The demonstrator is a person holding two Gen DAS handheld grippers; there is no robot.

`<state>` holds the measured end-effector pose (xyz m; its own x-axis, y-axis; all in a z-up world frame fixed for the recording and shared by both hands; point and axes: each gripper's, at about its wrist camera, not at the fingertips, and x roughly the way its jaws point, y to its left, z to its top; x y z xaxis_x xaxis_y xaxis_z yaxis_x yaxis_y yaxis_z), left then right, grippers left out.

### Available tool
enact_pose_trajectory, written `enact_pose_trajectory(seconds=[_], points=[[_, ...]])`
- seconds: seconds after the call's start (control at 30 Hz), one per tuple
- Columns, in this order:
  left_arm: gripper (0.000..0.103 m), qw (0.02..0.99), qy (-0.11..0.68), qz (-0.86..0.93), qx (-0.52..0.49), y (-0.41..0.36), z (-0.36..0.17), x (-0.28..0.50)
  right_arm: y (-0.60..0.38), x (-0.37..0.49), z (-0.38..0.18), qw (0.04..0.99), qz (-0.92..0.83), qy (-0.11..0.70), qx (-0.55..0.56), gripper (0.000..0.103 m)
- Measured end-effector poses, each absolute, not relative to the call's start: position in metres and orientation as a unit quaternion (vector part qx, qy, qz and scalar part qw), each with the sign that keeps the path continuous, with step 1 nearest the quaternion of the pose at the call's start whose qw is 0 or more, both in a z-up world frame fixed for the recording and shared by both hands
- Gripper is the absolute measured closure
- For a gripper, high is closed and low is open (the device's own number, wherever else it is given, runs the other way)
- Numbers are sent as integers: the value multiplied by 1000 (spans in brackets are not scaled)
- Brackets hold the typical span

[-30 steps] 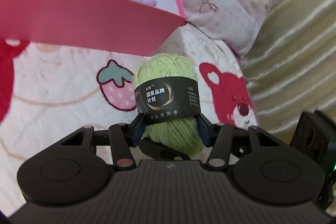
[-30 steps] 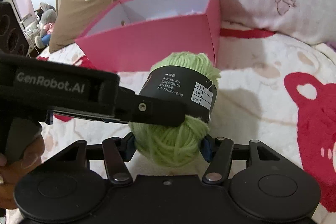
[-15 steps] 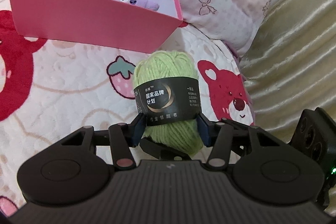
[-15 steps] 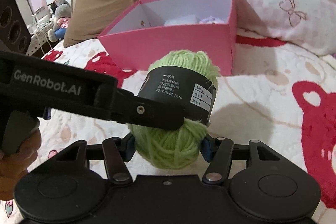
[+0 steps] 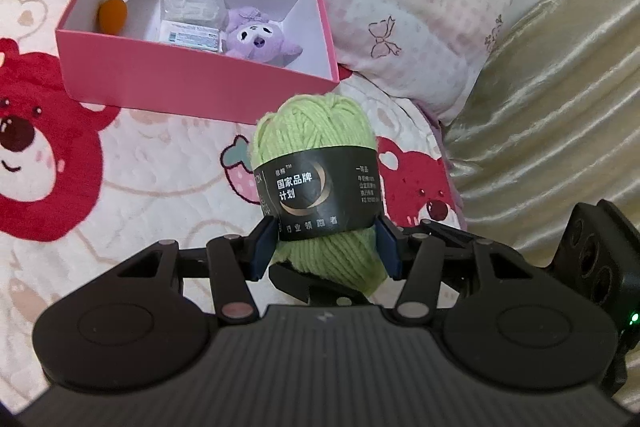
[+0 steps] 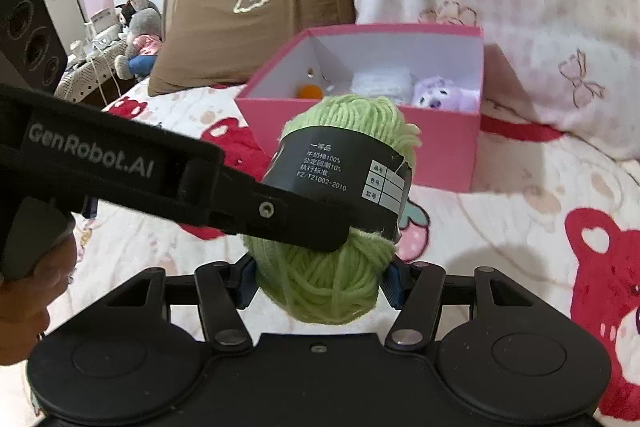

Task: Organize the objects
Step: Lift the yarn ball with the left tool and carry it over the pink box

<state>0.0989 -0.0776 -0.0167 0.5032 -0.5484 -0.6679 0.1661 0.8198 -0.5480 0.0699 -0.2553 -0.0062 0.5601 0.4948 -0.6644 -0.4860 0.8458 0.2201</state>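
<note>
While both of your tongs are clamped on the same green yarn ball [image 5: 316, 183], it hangs clear above the bedspread [image 5: 120, 195], not resting on anything. Your left tongs [image 5: 324, 247] pinch it from 2 sides just under its black paper band [image 5: 316, 195], blue pads pressed into the wool. Your right tongs [image 6: 320, 279] grip the lower end of the ball in the same way, and in the right wrist view the left tool's finger crosses in front of the yarn from the left.

What the coming move turns on: the pink box [image 5: 192, 83] lies ahead of the ball and lower down, its open top facing up. From your left tongs it sits ahead and to the left; from your right tongs it is almost straight ahead, so neither hand is clearly nearer. The ball's long axis runs roughly up and away from you, pointing toward the box.

Inside, a purple plush toy [image 5: 256, 39] fills the right part, a clear packet [image 5: 192, 15] the middle, and a small orange thing [image 5: 114, 15] the left. I judge the freest floor is at the front left, so carry the ball forward over the near wall before letting go with both hands.
</note>
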Motion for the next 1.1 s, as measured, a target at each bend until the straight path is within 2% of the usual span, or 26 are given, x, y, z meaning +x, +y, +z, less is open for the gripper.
enact_pose_trajectory(seconds=[0.27,0.47,1.1], points=[[51,825,475,-209,-222,-64,-2,104,-243,76,15,868,272,415,21,39],[51,808,500,-204,-237,-52,12,114,-234,71,28,873,264,409,23,39],[51,839,494,-176,-145,-33,84,145,-206,97,65,879,291,370,78,39]])
